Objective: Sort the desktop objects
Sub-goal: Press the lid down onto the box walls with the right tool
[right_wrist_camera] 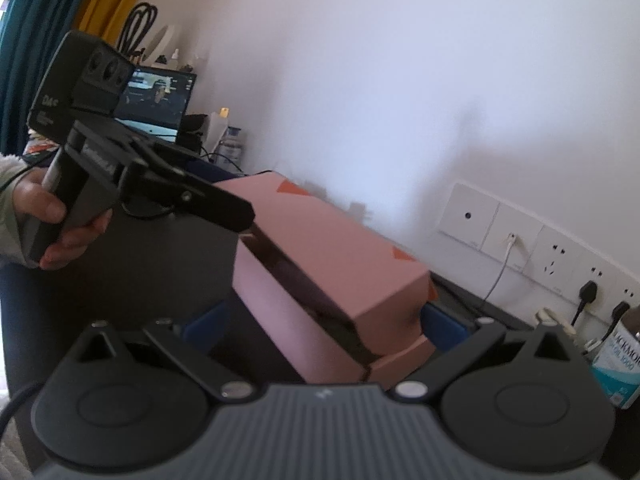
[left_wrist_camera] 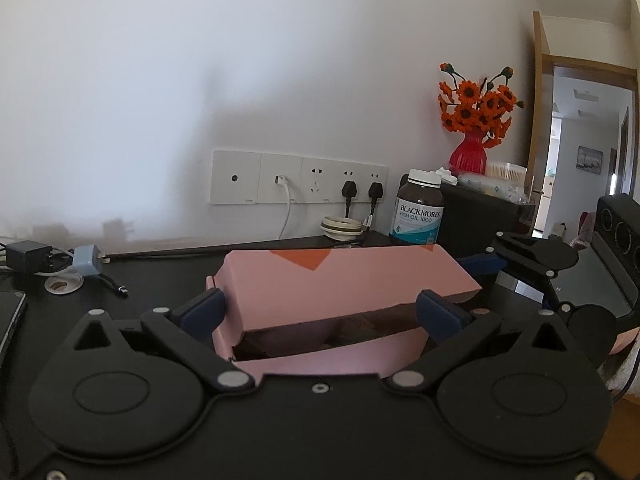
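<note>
Pink box [left_wrist_camera: 340, 296] fills the near view of both cameras, lid ajar, dark gap along its long side; whether it rests on the black desk [left_wrist_camera: 160, 280] or is lifted, cannot tell

Left gripper [left_wrist_camera: 324, 312]: blue pads spread wide, set at both ends of the box, seemingly pressing them, so its long axis runs across the jaws

Right gripper [right_wrist_camera: 316, 328]: jaws wide, straddling one short end, long axis running away from it; contact unclear

Fish-oil bottle [left_wrist_camera: 420, 208] stands behind the box, near the wall sockets [left_wrist_camera: 300, 178]

Both grippers equally near; any move must stay square to that long axis
</note>
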`<control>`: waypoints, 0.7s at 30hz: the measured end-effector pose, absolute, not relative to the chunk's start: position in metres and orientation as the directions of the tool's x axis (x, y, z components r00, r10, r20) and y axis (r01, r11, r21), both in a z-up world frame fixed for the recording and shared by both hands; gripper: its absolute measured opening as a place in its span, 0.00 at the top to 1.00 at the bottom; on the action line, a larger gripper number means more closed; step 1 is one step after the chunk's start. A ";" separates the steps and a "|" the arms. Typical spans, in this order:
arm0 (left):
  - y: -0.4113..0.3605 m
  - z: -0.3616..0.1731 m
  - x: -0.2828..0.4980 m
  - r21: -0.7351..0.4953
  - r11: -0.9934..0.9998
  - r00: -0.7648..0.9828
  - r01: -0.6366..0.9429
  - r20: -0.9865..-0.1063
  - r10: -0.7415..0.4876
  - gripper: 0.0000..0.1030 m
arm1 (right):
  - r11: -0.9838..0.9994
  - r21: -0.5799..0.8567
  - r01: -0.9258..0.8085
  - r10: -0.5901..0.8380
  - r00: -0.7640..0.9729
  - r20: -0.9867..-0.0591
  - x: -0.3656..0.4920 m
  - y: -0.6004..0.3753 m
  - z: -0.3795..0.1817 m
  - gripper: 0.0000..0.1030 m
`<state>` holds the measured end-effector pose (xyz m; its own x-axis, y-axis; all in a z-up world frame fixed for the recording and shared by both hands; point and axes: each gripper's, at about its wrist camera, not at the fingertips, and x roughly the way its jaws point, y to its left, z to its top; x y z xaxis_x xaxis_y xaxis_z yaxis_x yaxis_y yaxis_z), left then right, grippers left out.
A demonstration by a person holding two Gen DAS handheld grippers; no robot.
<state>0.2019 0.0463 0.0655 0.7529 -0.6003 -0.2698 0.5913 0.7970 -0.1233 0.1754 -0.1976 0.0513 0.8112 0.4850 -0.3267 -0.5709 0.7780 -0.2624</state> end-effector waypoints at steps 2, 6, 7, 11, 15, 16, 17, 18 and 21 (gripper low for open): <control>0.047 0.065 0.201 -0.124 0.797 0.752 0.591 -0.272 -0.600 0.00 | 0.775 -0.284 -0.565 0.474 0.816 -0.331 0.175 -0.195 0.050 0.01; 0.046 0.064 0.199 -0.124 0.798 0.752 0.589 -0.277 -0.598 0.00 | 0.780 -0.315 -0.541 0.440 0.832 -0.339 0.179 -0.190 0.049 0.01; 0.046 0.064 0.199 -0.124 0.799 0.752 0.588 -0.279 -0.597 0.00 | 0.783 -0.316 -0.535 0.433 0.835 -0.341 0.180 -0.189 0.048 0.01; 0.046 0.062 0.197 -0.129 0.802 0.753 0.583 -0.285 -0.594 0.00 | 0.786 -0.315 -0.533 0.430 0.836 -0.342 0.181 -0.185 0.047 0.01; 0.046 0.062 0.196 -0.131 0.803 0.753 0.582 -0.288 -0.592 0.00 | 0.793 -0.316 -0.521 0.422 0.844 -0.332 0.182 -0.181 0.044 0.01; 0.046 0.061 0.195 -0.130 0.803 0.753 0.581 -0.289 -0.592 0.00 | 0.796 -0.312 -0.519 0.421 0.845 -0.329 0.182 -0.181 0.044 0.01; 0.045 0.061 0.195 -0.128 0.804 0.753 0.581 -0.289 -0.591 0.00 | 0.799 -0.305 -0.518 0.422 0.845 -0.328 0.183 -0.181 0.044 0.01; 0.045 0.061 0.194 -0.123 0.804 0.754 0.581 -0.289 -0.589 0.00 | 0.803 -0.294 -0.519 0.426 0.844 -0.326 0.183 -0.182 0.045 0.01; 0.045 0.062 0.193 -0.123 0.805 0.755 0.581 -0.289 -0.589 0.00 | 0.810 -0.260 -0.526 0.439 0.837 -0.325 0.184 -0.186 0.047 0.01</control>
<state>0.1930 0.0450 0.0617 0.7546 -0.5890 -0.2891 0.5809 0.8046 -0.1231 0.1839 -0.1856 0.0473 0.8375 0.4393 -0.3251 -0.5257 0.8101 -0.2596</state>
